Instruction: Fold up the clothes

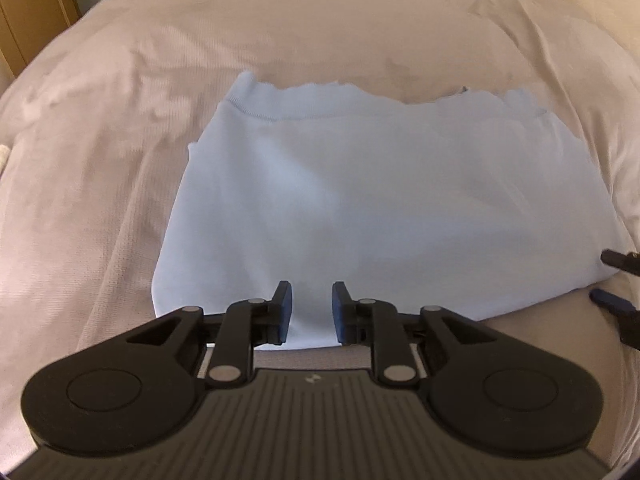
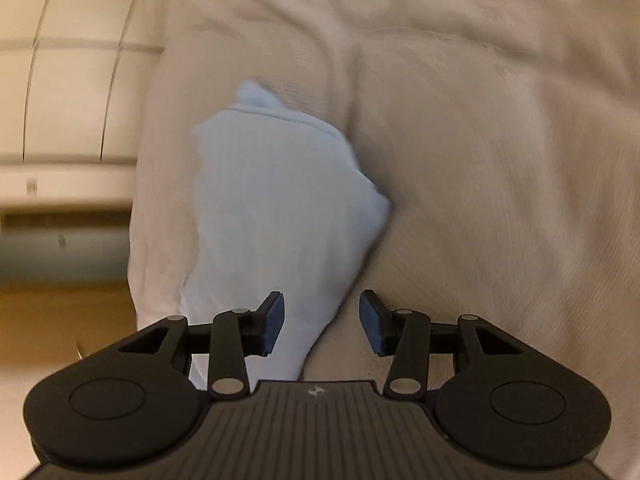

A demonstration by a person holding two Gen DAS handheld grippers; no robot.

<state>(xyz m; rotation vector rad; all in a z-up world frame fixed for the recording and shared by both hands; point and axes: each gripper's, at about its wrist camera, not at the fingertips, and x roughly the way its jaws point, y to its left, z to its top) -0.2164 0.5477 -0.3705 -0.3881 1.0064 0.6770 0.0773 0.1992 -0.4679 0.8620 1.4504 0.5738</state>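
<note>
A light blue garment [image 1: 360, 200] lies folded flat on a beige bedspread [image 1: 120, 140], its ribbed hem at the far side. My left gripper [image 1: 312, 310] is open and empty over the garment's near edge. My right gripper [image 2: 322, 322] is open and empty at the garment's near corner [image 2: 280, 220]; the cloth lies between and under its fingers without being pinched. The right gripper's fingertips [image 1: 612, 276] show at the right edge of the left wrist view, beside the garment's right corner.
The bedspread [image 2: 480, 160] is wrinkled around the garment. Wooden furniture [image 1: 32, 20] stands beyond the bed at the far left. In the right wrist view, a cream cabinet front [image 2: 72, 100] and wooden floor [image 2: 60, 320] lie past the bed's left edge.
</note>
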